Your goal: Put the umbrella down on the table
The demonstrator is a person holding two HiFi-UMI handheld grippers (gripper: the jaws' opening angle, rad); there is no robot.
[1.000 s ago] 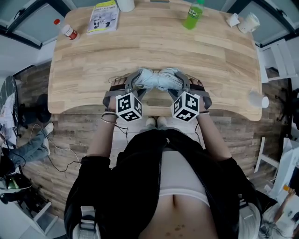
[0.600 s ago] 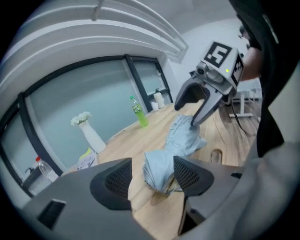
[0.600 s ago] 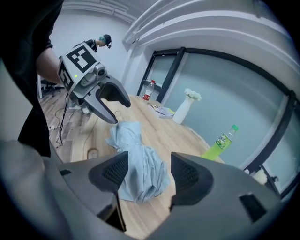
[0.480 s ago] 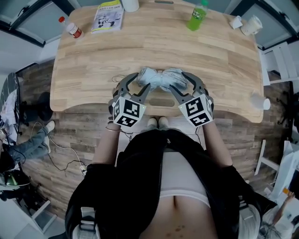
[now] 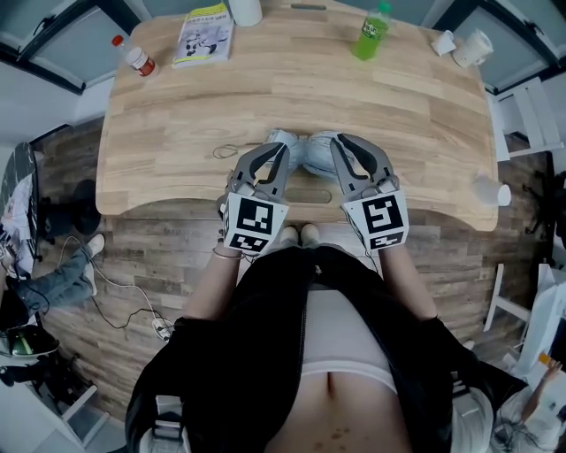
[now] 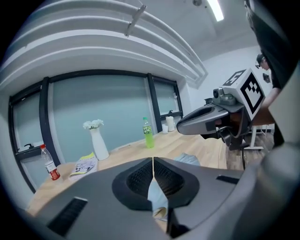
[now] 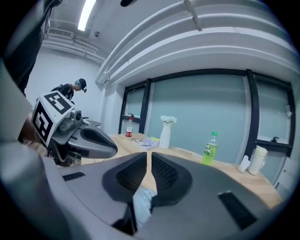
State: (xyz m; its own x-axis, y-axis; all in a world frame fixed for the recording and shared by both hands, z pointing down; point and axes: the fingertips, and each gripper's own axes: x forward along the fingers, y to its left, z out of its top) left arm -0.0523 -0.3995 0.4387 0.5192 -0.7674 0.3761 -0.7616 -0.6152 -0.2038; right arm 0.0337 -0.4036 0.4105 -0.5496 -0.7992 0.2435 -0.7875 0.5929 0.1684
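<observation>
The folded light-blue umbrella [image 5: 309,152] lies on the wooden table [image 5: 177,124] near its front edge. My left gripper [image 5: 280,151] hangs above its left end and is shut with nothing between the pads. My right gripper [image 5: 339,143] hangs above its right end; its jaws are closing and stand almost together, empty. In the left gripper view the left gripper [image 6: 153,160] shows closed pads, with the umbrella [image 6: 188,159] on the table beyond. In the right gripper view the right gripper [image 7: 149,154] shows a thin slit, and the umbrella [image 7: 142,201] shows below the pads.
At the table's far edge stand a green bottle [image 5: 369,31], a red-capped bottle [image 5: 133,57], a booklet [image 5: 205,34], a white vase [image 5: 246,9] and white cups [image 5: 469,44]. A thin cord loop [image 5: 228,152] lies left of the umbrella. White chairs [image 5: 523,111] stand at the right.
Both grippers let go of the umbrella's ends, rose toward me and rolled upright, and their jaws came together. The umbrella stays lying on the table.
</observation>
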